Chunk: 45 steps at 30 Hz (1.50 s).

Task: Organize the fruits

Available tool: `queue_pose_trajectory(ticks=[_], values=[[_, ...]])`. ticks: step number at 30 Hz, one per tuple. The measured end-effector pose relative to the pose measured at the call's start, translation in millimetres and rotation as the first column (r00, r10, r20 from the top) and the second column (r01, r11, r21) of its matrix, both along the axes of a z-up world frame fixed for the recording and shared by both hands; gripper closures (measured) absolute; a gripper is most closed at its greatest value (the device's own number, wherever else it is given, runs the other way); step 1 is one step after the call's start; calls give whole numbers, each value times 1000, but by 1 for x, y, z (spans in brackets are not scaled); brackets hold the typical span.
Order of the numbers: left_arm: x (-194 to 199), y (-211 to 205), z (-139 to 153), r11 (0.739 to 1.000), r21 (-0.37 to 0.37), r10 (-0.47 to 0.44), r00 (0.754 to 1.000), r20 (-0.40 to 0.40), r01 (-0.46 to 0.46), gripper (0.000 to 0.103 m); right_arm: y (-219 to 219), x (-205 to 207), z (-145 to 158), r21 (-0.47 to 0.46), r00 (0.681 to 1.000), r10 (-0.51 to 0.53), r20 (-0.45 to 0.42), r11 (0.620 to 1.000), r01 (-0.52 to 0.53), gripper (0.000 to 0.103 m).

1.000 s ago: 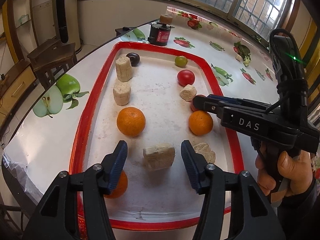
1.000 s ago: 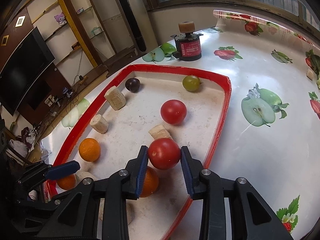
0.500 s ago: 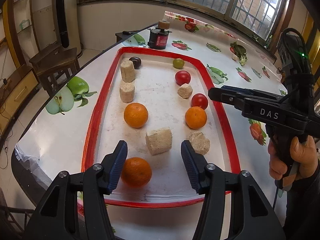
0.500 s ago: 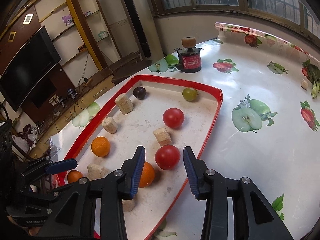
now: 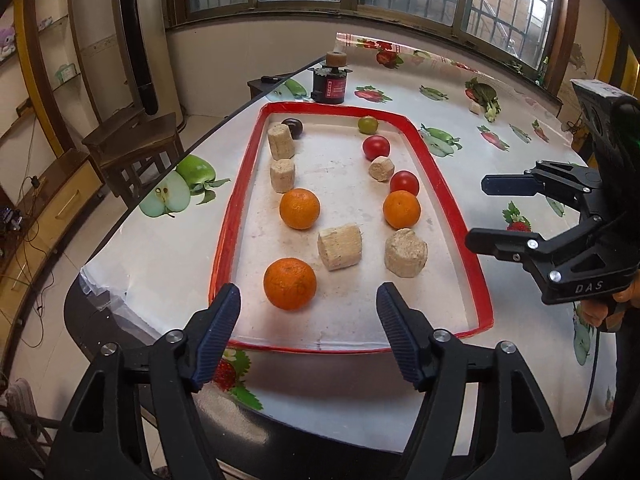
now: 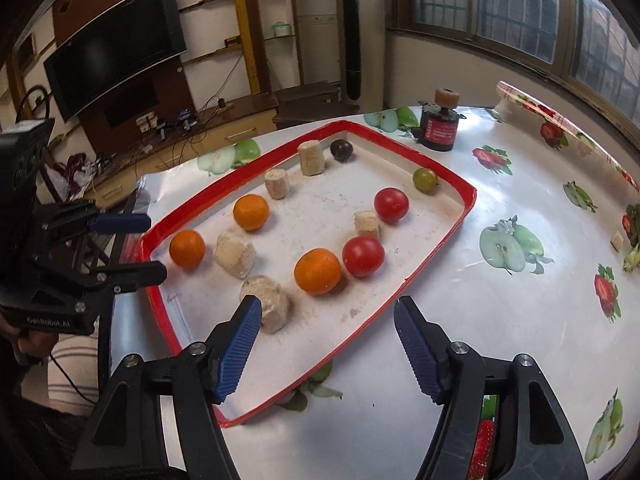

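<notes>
A red-rimmed white tray (image 5: 448, 200) (image 6: 436, 256) holds three oranges, two red tomatoes, a green fruit, a dark plum and several beige cork-like blocks. The nearest orange (image 5: 290, 284) lies just beyond my left gripper (image 5: 308, 332), which is open and empty above the tray's near edge. My right gripper (image 6: 328, 344) is open and empty, back from the tray's side rim. An orange (image 6: 317, 271) and a red tomato (image 6: 363, 256) lie side by side ahead of it. The right gripper also shows in the left wrist view (image 5: 492, 212), the left gripper in the right wrist view (image 6: 140, 248).
A black and red jar with a cork top (image 5: 329, 84) (image 6: 439, 128) stands beyond the tray. The table carries a fruit-print cloth (image 6: 508, 248). Its edge curves close on the left (image 5: 120, 220). A wooden stool (image 5: 132, 140) stands beside it.
My right gripper let go of the red tomato beside the orange, opened wide and drew back off the tray. My left gripper also pulled back and up from the tray.
</notes>
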State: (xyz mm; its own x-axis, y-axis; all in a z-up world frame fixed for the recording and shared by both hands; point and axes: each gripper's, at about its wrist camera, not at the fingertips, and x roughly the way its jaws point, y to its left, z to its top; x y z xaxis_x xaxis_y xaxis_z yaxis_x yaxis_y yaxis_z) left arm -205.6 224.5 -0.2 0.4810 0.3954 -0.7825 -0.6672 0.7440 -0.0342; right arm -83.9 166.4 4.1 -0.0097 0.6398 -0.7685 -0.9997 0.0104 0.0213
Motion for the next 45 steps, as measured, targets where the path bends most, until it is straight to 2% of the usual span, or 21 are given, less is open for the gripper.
queue_pose_trajectory(ticks=[2,5,13,19,21,29,45], values=[[-3,-2,2,1000,18,9,1000,-3,-9,29,-7,-9,2,1,999,39,37,999,-39,24],[-9,-6,4,999,40,21,1000,-11,-20,29,-14,-19,5,-1,993,90,73,996,-90,22],[-21,-13,6,996,77,37,999,-23,-35,29,-30,-36,5,-15,978,191,90,982,-190,21],[-28,-18,6,995,90,39,999,-26,-37,26,-42,-47,5,-16,965,237,109,971,-237,21],[-29,-20,6,995,88,39,999,-24,-36,23,-46,-50,4,-18,961,250,118,968,-250,18],[-36,-27,10,993,109,37,999,-4,-37,22,-58,-53,-2,-34,955,262,137,965,-260,17],[-43,-32,17,989,136,48,999,19,-50,22,-67,-58,2,1,958,238,157,970,-242,17]])
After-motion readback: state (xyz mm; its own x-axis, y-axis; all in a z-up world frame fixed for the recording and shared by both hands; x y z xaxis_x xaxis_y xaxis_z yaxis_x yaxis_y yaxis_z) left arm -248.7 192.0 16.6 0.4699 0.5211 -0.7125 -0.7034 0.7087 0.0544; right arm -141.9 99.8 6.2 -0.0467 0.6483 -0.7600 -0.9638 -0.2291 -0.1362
